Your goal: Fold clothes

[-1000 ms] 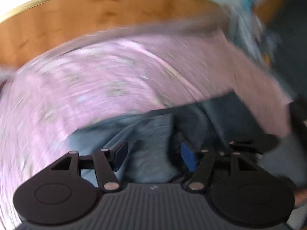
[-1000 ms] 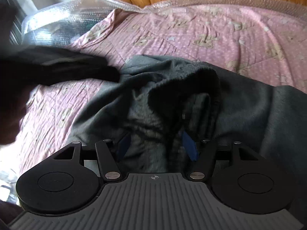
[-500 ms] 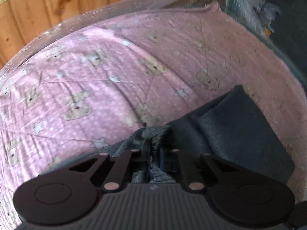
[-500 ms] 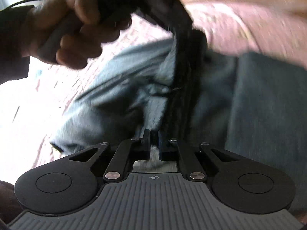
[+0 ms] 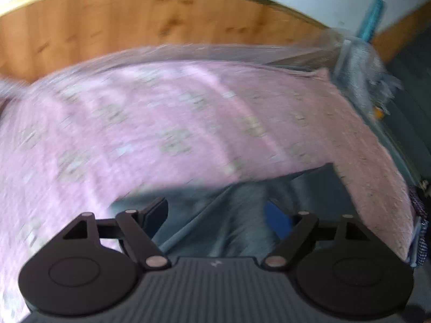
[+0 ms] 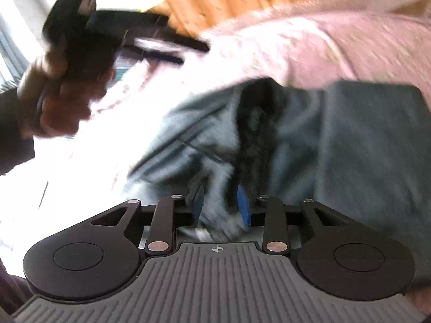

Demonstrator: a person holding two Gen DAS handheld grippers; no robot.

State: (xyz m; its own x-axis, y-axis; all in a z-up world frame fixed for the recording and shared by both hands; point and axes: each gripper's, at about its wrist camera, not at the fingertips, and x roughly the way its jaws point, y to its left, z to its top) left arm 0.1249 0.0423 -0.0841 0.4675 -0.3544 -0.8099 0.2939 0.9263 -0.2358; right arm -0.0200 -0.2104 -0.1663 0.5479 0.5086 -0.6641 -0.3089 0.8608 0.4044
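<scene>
The grey garment [image 6: 336, 148] lies crumpled on the pink bedspread [image 5: 161, 123], near both tools; the left gripper [image 5: 215, 215] is spread wide above its near edge, gripping nothing; the right gripper [image 6: 221, 204] is partly parted, grey cloth bunched between its fingers, grip unclear; the person's left hand [image 6: 62, 99] is raised far left.

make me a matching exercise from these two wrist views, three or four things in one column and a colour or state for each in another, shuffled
Column one:
1. dark grey fleece-lined garment
2. pink patterned bedspread
3. left gripper
4. wood-panelled wall

Column two:
A. orange-brown, behind the bed
B. open, over grey cloth
C. crumpled on the bed, one part folded flat
D. spread across the bed under the clothing

Pairs: 1-C, 2-D, 3-B, 4-A
</scene>
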